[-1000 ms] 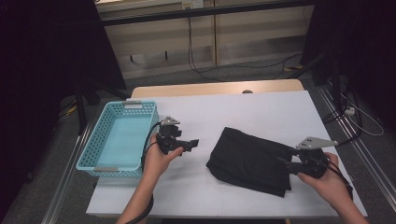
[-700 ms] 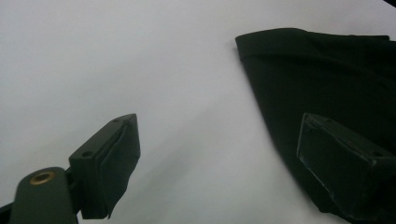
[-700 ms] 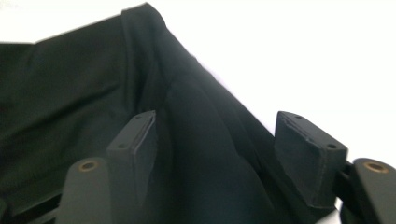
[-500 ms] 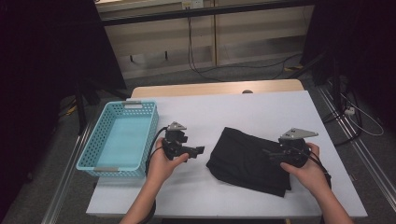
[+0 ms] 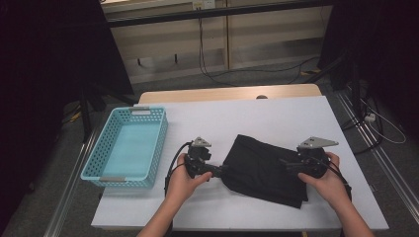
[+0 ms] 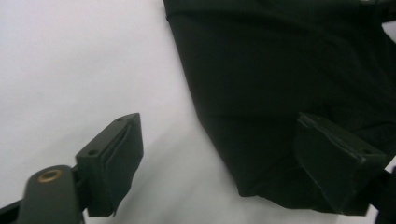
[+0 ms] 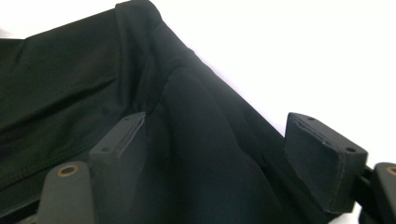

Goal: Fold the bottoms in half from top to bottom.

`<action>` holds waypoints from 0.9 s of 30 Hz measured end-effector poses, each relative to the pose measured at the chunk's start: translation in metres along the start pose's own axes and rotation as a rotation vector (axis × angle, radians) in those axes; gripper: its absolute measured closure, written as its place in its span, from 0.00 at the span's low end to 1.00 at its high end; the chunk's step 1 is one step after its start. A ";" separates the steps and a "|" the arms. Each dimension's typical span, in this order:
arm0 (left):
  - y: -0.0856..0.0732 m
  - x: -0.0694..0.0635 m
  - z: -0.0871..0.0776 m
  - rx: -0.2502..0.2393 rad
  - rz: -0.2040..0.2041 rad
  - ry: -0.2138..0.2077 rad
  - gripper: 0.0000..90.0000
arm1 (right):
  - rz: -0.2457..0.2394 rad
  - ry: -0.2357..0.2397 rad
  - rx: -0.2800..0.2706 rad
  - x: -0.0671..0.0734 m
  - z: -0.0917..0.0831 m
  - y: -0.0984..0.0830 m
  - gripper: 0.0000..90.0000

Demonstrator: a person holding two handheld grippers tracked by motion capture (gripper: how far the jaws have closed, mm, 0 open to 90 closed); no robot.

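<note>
Black folded cloth [image 5: 264, 170] lies on the white table [image 5: 237, 113], well right of the blue basket [image 5: 129, 145]. Left gripper [image 5: 221, 171] sits at the cloth's left edge, jaws apart & just been closing a bit, one over cloth, one over bare table, not pinching. Right gripper [image 5: 288, 164] is over the cloth's right end, jaws just been opening, fabric between them but not clamped.

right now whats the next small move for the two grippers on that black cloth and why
Probably close both on the black cloth. The left gripper stands open astride its corner, one finger over cloth, one over the white table. The right gripper, jaws just opened, straddles a fold at the opposite edge. Neither grips yet.
</note>
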State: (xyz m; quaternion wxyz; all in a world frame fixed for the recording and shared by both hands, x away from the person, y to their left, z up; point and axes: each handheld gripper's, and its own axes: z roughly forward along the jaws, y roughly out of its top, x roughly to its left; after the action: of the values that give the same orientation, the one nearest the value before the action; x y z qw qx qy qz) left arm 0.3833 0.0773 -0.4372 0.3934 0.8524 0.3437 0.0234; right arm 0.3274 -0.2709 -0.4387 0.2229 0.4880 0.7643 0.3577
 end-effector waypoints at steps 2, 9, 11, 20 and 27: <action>-0.003 -0.003 0.001 0.000 0.014 0.000 0.25 | 0.011 -0.001 0.002 -0.002 -0.001 -0.001 0.24; -0.011 -0.011 0.006 0.062 0.001 -0.040 0.45 | 0.042 -0.003 -0.010 -0.007 -0.005 -0.004 0.24; -0.013 -0.012 0.007 0.066 0.004 -0.036 0.49 | 0.046 -0.001 -0.011 -0.008 -0.006 -0.004 0.24; -0.014 -0.014 0.006 0.098 -0.033 -0.047 0.76 | 0.051 0.000 -0.017 -0.009 -0.007 -0.004 0.24; -0.011 -0.008 0.006 0.133 -0.105 -0.088 0.90 | 0.058 0.004 -0.030 -0.010 -0.009 -0.003 0.24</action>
State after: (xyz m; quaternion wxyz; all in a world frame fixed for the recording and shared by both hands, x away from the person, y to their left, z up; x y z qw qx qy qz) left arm 0.3733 0.0740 -0.4466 0.3513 0.8578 0.3708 -0.0576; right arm 0.3236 -0.2835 -0.4355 0.2182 0.5058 0.7449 0.3764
